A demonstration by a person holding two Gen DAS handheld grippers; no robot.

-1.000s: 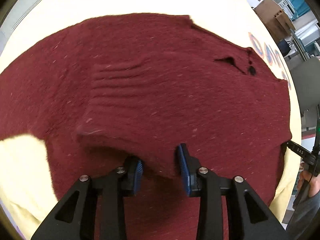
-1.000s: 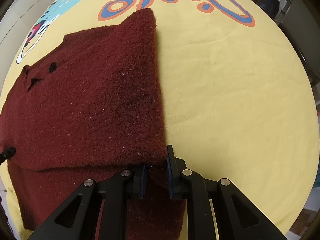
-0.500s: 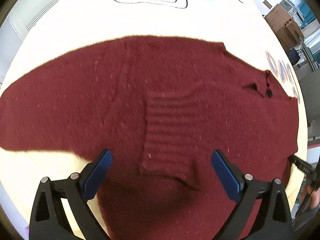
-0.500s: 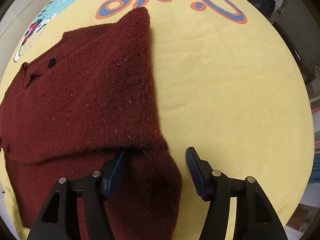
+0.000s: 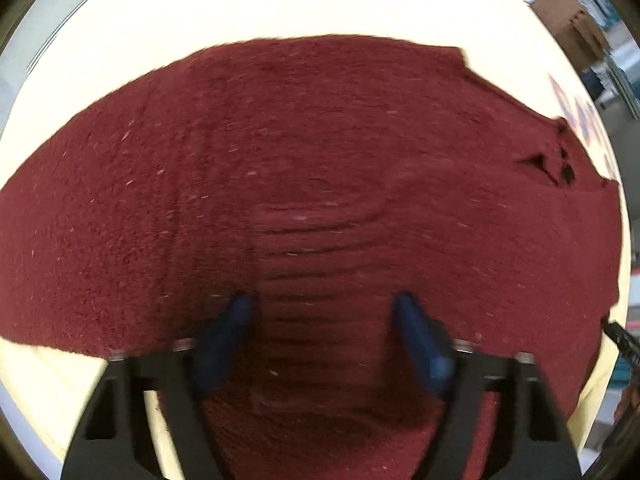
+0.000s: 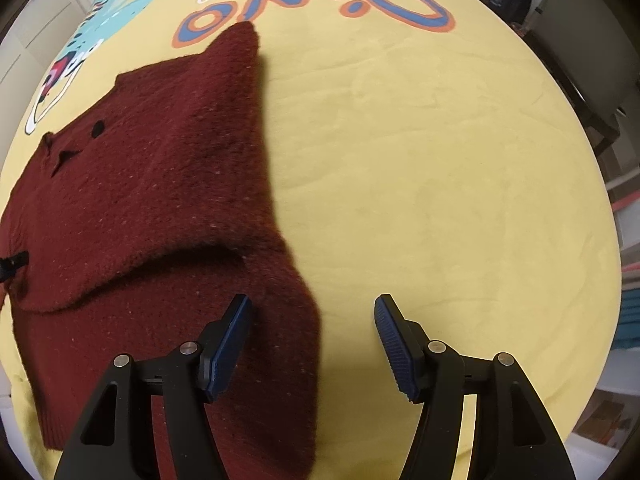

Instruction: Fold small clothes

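Left wrist view: maroon knit sweater (image 5: 320, 168) fills most of frame, lying flat on a yellow blanket (image 5: 120, 28). Left gripper (image 5: 324, 308) points down at the sweater's ribbed cuff (image 5: 320, 280), jaws closing, part-way apart, blue pads either side of the ribbing; the picture is blurred, so pad contact is unclear, nothing looks pinched. Collar opening with a dark button (image 5: 566, 172) sits far right. Tip of the other tool shows at the right edge.

Right wrist view: adds the bare right half of the blanket (image 6: 440, 180) and its "DiNO" print (image 6: 320, 4), upside down, plus a cartoon print top left. Sweater (image 6: 152, 184) lies on the left, a folded-over layer on top. Right gripper (image 6: 312, 312) is fairly wide, jaws opening, empty; left pad above the sweater's lower right edge, right pad over bare blanket.
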